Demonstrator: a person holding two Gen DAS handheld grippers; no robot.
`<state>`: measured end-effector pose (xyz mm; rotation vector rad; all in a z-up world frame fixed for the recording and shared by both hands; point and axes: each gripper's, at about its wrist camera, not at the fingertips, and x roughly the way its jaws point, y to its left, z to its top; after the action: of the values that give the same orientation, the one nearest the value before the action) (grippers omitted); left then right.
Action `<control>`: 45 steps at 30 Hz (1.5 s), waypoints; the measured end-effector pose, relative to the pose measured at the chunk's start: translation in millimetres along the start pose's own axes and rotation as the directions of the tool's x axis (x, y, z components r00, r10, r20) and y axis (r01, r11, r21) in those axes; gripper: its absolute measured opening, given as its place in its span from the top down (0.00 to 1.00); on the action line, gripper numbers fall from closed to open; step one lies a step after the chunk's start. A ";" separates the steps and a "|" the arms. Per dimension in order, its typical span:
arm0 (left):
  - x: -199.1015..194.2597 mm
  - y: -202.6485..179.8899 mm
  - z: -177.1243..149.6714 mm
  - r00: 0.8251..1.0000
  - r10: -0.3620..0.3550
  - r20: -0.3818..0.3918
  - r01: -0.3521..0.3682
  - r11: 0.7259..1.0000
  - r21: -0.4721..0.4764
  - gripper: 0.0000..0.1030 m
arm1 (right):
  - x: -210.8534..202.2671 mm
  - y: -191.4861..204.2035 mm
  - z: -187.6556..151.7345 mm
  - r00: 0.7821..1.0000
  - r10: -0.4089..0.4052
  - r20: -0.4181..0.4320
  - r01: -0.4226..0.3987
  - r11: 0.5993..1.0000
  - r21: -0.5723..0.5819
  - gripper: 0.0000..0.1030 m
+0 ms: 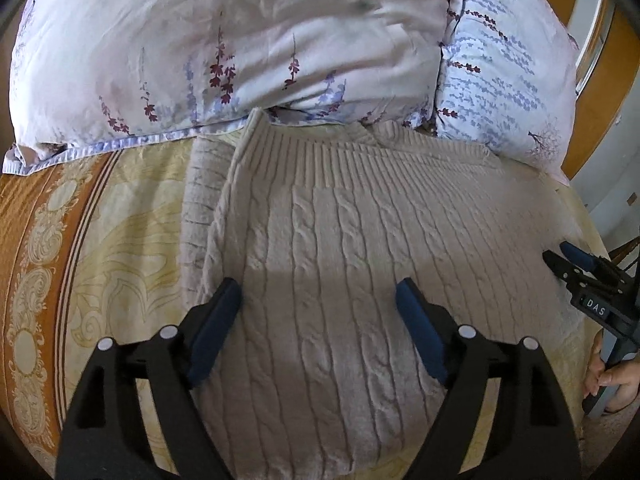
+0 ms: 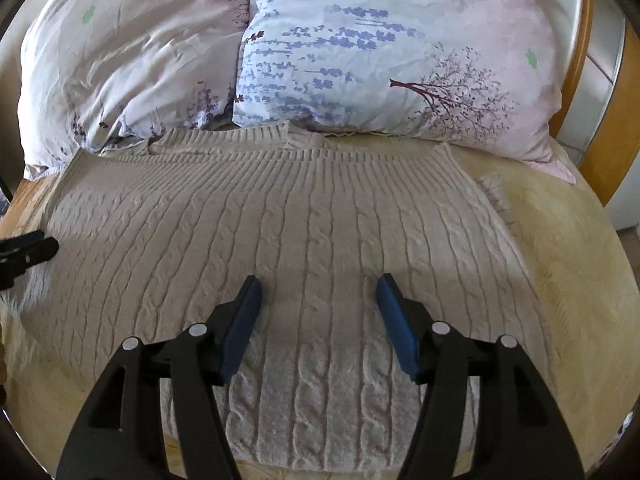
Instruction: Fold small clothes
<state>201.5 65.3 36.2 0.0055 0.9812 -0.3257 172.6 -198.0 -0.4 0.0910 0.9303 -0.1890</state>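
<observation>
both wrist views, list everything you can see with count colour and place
sweater: one, beige cable knit, spread flat on the bed, ribbed edge towards the pillows
pillows: two, pale pink and white with purple floral print, side by side at the head of the bed, one on the left
bedspread: one, cream and orange with ornate pattern, under the sweater
bed frame: one, wooden, orange-brown, at the right edge
left claw: black with blue pads, open above the sweater
right claw: black with blue pads, open above the sweater
hand: one, partly seen, holding the right claw's handle
</observation>
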 end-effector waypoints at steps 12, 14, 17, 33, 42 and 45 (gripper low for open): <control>-26.3 57.5 16.1 0.991 -0.106 0.083 0.123 0.963 -0.242 0.19 | -0.4 -1.1 4.2 1.000 -0.005 -0.027 0.006 0.999 0.050 0.37; -20.8 76.2 16.7 0.990 -0.127 0.068 0.142 0.940 -0.310 0.19 | -1.8 1.0 7.9 1.000 0.001 -0.025 0.000 0.998 0.061 0.35; -8.7 93.4 15.9 0.981 -0.187 0.043 0.189 0.900 -0.393 0.19 | -1.8 8.5 12.6 0.999 0.032 -0.008 -0.031 0.998 0.057 0.35; 15.2 81.1 29.6 0.986 -0.164 -0.001 0.151 0.908 -0.391 0.39 | 12.9 44.0 19.5 1.000 0.003 0.006 -0.003 0.999 -0.047 0.24; 22.6 89.8 22.3 0.968 -0.250 0.006 0.219 0.832 -0.510 0.69 | 14.6 42.2 17.9 1.000 0.019 0.013 -0.019 0.999 -0.050 0.23; 21.7 91.2 19.7 0.964 -0.266 0.020 0.235 0.811 -0.535 0.74 | 14.6 42.1 18.3 1.000 0.022 0.013 -0.022 0.999 -0.049 0.23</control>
<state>253.5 143.2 16.6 -0.6364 1.1043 -0.2845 204.1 -161.4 -1.5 0.0549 0.9193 -0.1462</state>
